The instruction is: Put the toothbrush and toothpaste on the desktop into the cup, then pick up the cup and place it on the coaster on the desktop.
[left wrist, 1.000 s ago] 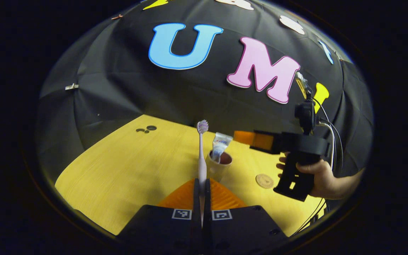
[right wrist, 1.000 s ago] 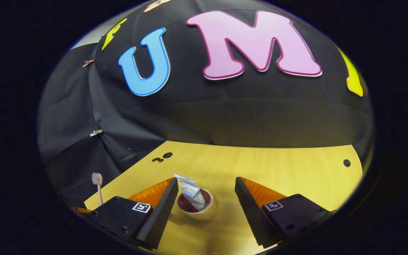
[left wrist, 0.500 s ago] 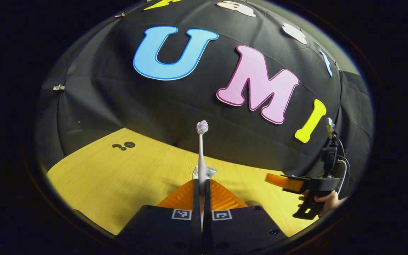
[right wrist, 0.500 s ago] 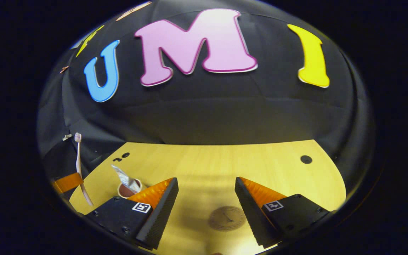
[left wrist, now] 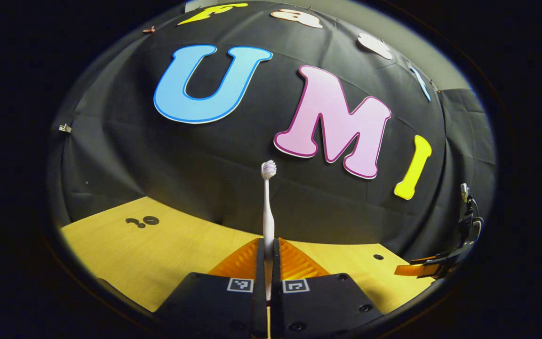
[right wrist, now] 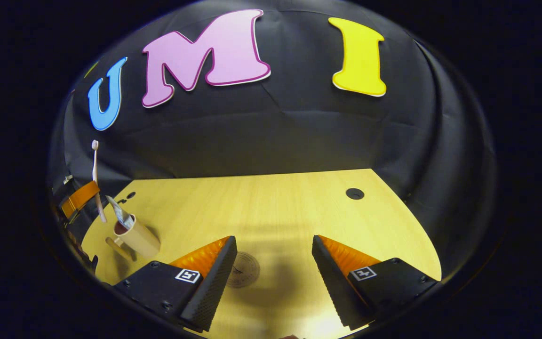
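In the left gripper view, the left claw (left wrist: 268, 263) is closed tight on the handle of the toothbrush (left wrist: 267, 207), both fingers pressing on it from either side. The toothbrush stands upright out of the claw, its bristled head at the top against the black cloth wall. Below and behind it lies the yellow wooden worktop (left wrist: 167, 245), with a few small dark holes near its far left edge and one more to the right. At the far right edge of this view a part of the right claw (left wrist: 421, 270) shows, held above the worktop's right end; from here I cannot tell how far apart its fingers stand.

In the right gripper view, the right claw (right wrist: 273, 263) is spread wide, with nothing between its fingers. It hangs over the worktop (right wrist: 290, 207), and the round coaster (right wrist: 244, 270) lies flat just beside its left finger, partly hidden by it. Far to the left stands the tan cup (right wrist: 138, 238), upright on the worktop with its handle pointing to the near left. The toothpaste (right wrist: 119, 214) tube sticks out of the cup at a slant. Just above the cup, the left claw (right wrist: 80, 197) holds the toothbrush (right wrist: 95, 174), whose lower end hangs close over the cup's rim, head up.
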